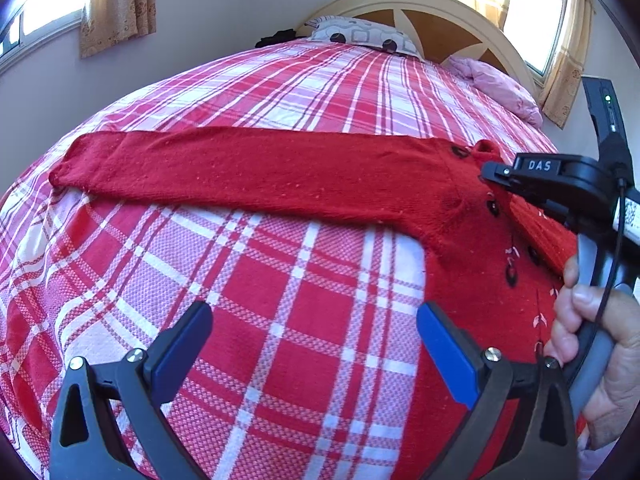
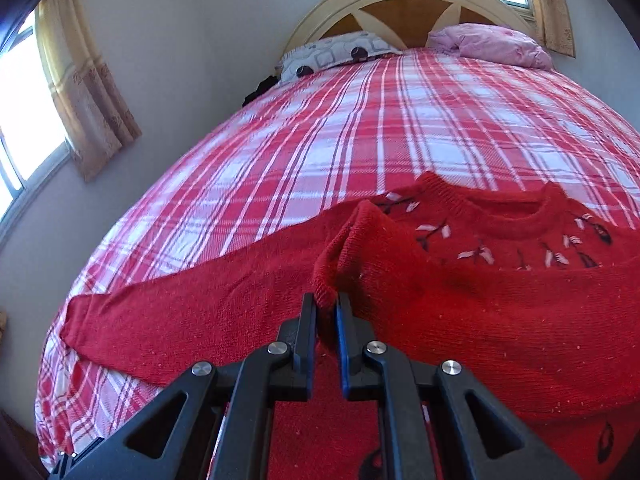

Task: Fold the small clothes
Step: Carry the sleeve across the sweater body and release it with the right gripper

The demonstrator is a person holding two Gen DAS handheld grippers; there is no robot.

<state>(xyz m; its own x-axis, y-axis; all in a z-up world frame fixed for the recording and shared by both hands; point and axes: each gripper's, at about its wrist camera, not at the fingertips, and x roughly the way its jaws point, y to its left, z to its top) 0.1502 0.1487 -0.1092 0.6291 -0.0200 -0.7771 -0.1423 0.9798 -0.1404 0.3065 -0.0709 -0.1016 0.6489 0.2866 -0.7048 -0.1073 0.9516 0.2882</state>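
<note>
A red knitted sweater with embroidered leaves lies on the bed's red-and-white plaid cover, one sleeve stretched out sideways. The right tool pinches the folded cuff of the other sleeve, while the left tool hangs wide above the cover, holding nothing.
</note>
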